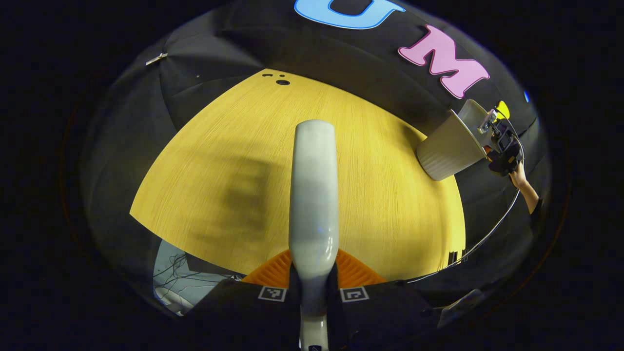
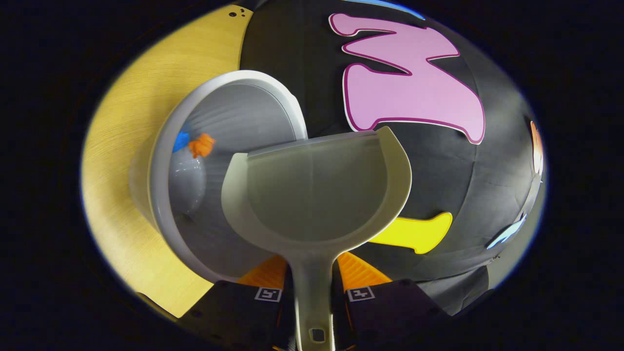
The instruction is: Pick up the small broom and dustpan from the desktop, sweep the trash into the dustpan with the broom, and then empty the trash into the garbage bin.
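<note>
The wooden desktop (image 1: 385, 195) spreads ahead of the left gripper's fingers, bare under the broom's blurred shadow. In the right gripper view a strip of it lies to the left of and beneath the bin.

The garbage bin (image 2: 229, 126), pale grey and ribbed inside, stands just ahead and left of the right gripper's fingers, its mouth turned toward the camera. Inside it, against the far left of its wall, lie an orange scrap (image 2: 202, 145) and a blue scrap (image 2: 181, 141), touching each other. In the left gripper view the same bin appears far off to the right of the fingers, at the desktop's edge, with the other gripper and a hand (image 1: 518, 176) at its rim.

The dustpan (image 2: 317, 187) is held by its handle in the right gripper (image 2: 312, 292): both fingers are closed narrowly on the handle, one at each side. The pan reaches straight forward from the fingers, its front lip over the bin's near rim, its scoop bare.

The small broom (image 1: 313, 195) is clamped in the left gripper (image 1: 312, 290), the fingers closed tight on its pale handle. It runs straight ahead from between them, above the desktop. I cannot tell whether its far end touches the wood.
</note>
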A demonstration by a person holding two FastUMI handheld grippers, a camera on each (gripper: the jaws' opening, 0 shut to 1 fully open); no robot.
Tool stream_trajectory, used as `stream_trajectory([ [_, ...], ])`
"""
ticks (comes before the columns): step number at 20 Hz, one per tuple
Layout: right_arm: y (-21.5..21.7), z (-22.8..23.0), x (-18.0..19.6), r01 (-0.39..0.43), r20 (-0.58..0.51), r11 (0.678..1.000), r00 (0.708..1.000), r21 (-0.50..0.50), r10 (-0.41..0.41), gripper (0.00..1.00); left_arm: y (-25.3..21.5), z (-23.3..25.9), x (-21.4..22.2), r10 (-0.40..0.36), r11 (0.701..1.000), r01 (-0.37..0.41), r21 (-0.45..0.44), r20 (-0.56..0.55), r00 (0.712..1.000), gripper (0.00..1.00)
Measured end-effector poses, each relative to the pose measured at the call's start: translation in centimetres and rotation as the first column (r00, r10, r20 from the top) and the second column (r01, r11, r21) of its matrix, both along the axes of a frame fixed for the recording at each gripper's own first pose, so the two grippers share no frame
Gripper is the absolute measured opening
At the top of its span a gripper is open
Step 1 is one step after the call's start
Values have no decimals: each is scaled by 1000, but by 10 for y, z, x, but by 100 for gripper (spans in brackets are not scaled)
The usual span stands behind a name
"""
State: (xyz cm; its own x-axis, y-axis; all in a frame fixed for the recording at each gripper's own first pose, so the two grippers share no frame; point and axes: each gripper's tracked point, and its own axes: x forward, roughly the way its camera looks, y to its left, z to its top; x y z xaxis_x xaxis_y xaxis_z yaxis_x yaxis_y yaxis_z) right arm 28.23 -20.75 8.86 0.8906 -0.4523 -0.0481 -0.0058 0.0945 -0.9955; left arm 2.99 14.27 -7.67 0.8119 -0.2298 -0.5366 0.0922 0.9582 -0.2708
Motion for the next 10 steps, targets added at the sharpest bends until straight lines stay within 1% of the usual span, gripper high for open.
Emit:
stream_trajectory([
  [1,-1,0,-1,5,-7,1000,1000,11,-5,34,-1,-1,1,-1,1000,1,3,-2,1000,26],
  [3,-4,3,-2,25,-3,999,1000,42,-25,33,-3,-3,2,-3,1000,3,0,-10,1000,25],
  [6,-4,20,-13,33,33,988,999,150,-39,34,-8,4,1,-13,999,13,-29,3,1000,26],
  [7,-3,28,-16,31,50,982,998,187,-41,30,-10,5,2,-17,999,18,-27,7,1000,25],
  [8,-1,34,-21,32,58,975,997,221,-46,33,-10,6,3,-21,1000,21,-21,9,1000,26],
  [10,3,49,-36,30,77,961,996,275,-53,33,-11,11,5,-28,1000,28,-5,17,999,26],
])
